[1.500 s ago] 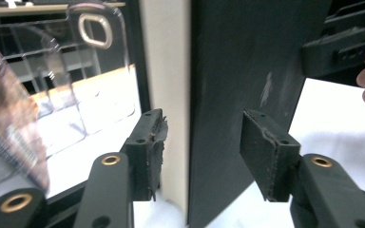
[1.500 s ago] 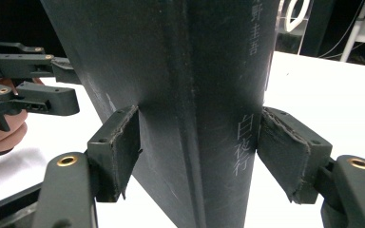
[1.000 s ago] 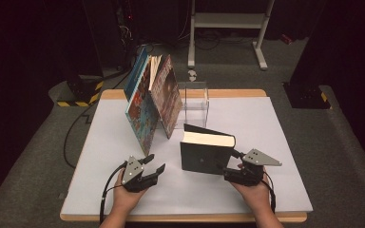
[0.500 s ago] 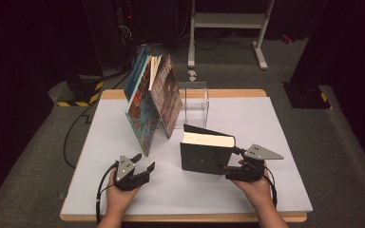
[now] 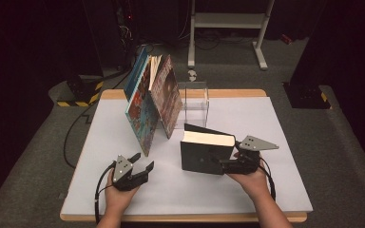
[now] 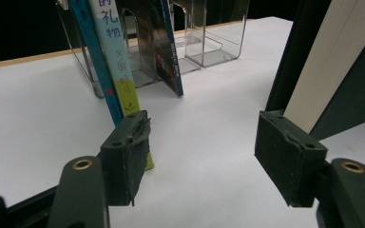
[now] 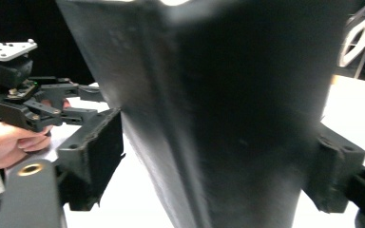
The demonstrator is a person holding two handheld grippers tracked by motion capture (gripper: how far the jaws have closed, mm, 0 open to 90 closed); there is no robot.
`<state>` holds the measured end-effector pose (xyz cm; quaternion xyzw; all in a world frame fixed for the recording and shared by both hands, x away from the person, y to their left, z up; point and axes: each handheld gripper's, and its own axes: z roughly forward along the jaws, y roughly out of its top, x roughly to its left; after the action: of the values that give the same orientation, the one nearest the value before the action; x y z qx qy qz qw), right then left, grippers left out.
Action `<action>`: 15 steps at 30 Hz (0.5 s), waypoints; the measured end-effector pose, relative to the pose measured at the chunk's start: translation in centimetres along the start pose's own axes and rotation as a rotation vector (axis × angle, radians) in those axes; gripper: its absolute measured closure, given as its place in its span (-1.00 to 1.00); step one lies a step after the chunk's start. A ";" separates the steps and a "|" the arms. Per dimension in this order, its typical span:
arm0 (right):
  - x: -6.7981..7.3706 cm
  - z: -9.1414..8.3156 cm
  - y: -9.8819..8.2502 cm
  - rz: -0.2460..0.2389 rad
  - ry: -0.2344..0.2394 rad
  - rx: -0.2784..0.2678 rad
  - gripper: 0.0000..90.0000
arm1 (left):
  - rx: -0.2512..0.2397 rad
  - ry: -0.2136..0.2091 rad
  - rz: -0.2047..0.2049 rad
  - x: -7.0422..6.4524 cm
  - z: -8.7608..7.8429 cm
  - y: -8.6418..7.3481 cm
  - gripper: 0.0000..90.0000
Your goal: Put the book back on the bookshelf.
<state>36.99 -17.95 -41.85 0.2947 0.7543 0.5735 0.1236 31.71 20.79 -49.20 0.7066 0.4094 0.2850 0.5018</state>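
A thick black book [image 5: 203, 153] stands on its edge mid-table, cream pages facing up. My right gripper [image 5: 217, 163] reaches in from the right. Its jaws have just been opening, and its pads still press the black book [image 7: 228, 95] from both sides. My left gripper [image 5: 143, 160] rests at the front left, pointing toward the book. Its jaws have also just been opening, and in the left gripper view they [image 6: 202, 142] stand apart over bare table with nothing between them. The black book [image 6: 347, 61] rises just beyond the far pad.
Several colourful books [image 5: 149, 102] lean together at the back left against a clear acrylic stand [image 5: 196, 102]. A blue-and-green spine [image 6: 107, 57] stands close ahead of my left gripper. The white table [image 5: 275, 123] has free room at the right and front.
My left gripper's jaws stand a little wider apart. The right hand has lifted slightly with the black book still between its jaws.
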 end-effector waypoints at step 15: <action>1.6 -0.5 -0.5 -0.171 0.020 0.028 0.18 | -0.001 0.009 -0.022 0.4 0.0 -0.1 -0.19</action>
<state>35.26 -17.51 -41.95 0.2253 0.7859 0.5531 0.1605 31.93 21.14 -49.27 0.7005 0.4192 0.2832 0.5034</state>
